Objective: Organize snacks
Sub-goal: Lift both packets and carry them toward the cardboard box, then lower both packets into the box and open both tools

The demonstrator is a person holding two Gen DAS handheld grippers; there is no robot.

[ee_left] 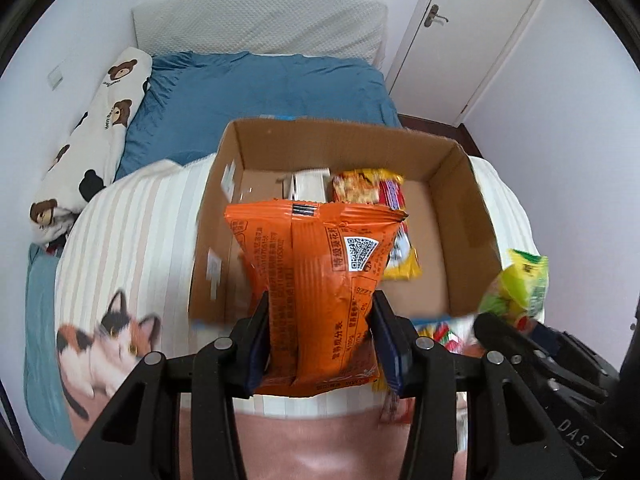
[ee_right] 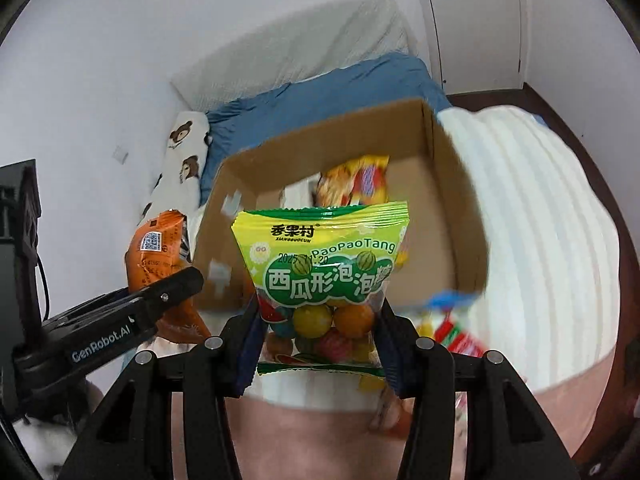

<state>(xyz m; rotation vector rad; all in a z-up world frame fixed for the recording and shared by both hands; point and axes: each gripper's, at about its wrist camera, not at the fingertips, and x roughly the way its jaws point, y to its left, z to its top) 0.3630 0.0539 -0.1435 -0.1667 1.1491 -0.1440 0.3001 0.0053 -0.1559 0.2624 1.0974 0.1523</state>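
Snacks, two pkts in hand, rest split between box and bed. Left gripper (ee_left: pixel 320 344) is clamped on an orange packet (ee_left: pixel 316 280), pads pinching its lower sides, pkt standing upright w/ top seal above the jaws; grip low on the body likely so the free end leads into the box. Right gripper (ee_right: pixel 318 336) is closed on a green bubble-gum bag (ee_right: pixel 320 276), held the same way, pads on both side edges at the clear window, jaws a bit wider than the left to suit the fatter bag.

Cardboard box (ee_left: pixel 464 216) sits open-topped on a striped blanket (ee_left: pixel 132 232) on the bed, directly ahead of both grippers. Inside, at far end: a yellow-red packet (ee_left: pixel 360 188) and a white carton (ee_left: pixel 308 186), stacked toward one side, leaving bare floor on the right.

Loose packets (ee_right: pixel 456 332) lie on blanket just outside the near wall, not yet sorted.

Judgement: both pkts are carried above the near rim, deposit pending. Risk: soft bags may snag the near wall.
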